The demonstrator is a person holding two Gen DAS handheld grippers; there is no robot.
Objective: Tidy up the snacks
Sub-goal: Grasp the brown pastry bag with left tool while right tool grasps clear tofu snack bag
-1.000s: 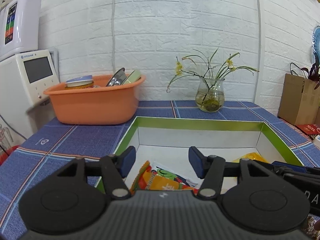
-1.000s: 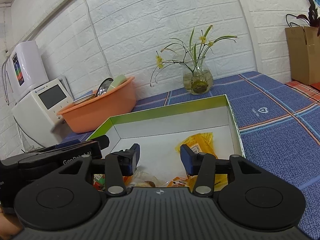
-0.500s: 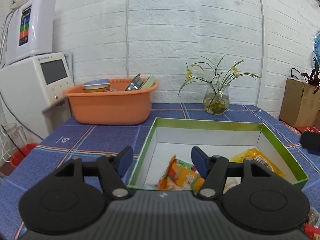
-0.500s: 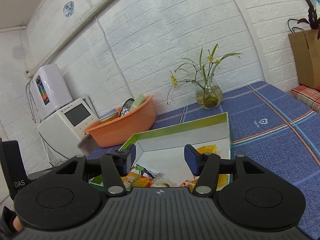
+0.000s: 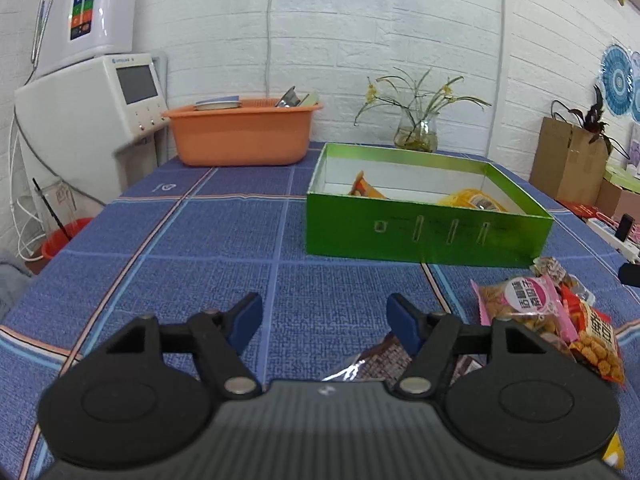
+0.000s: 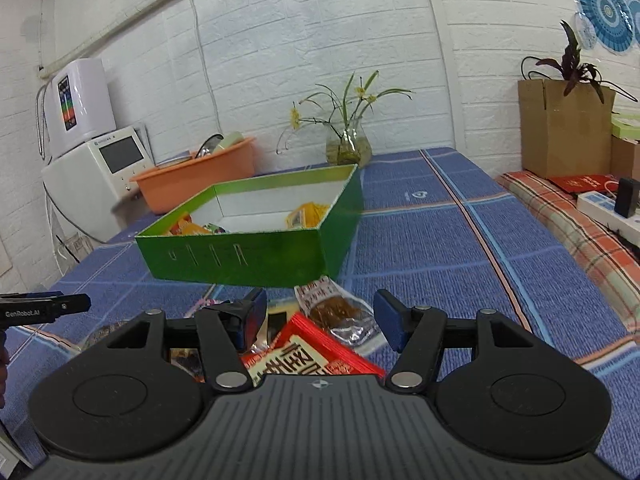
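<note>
Both tongs are tilted slightly downward above the woven blue counter (image 5: 224,240). The left tongs (image 5: 324,322) and right tongs (image 6: 320,318) are held apart and empty, their jaws just opened wider. Crinkly snack packets (image 6: 332,312) lie before a glossy green box (image 5: 424,236); others are inside.

This looks like a lived-in home kitchen corner with white-painted brick walls. At 10 o'clock a white water dispenser (image 5: 92,120) stands beside the counter (image 5: 224,256), which wears a blue checked cloth, and an orange basin (image 5: 240,134) of dishes sits at 11 o'clock. A glass vase (image 5: 416,134) of yellow flowers at 1 o'clock and a brown paper bag (image 5: 568,156) at 2 o'clock add the homely touch.
</note>
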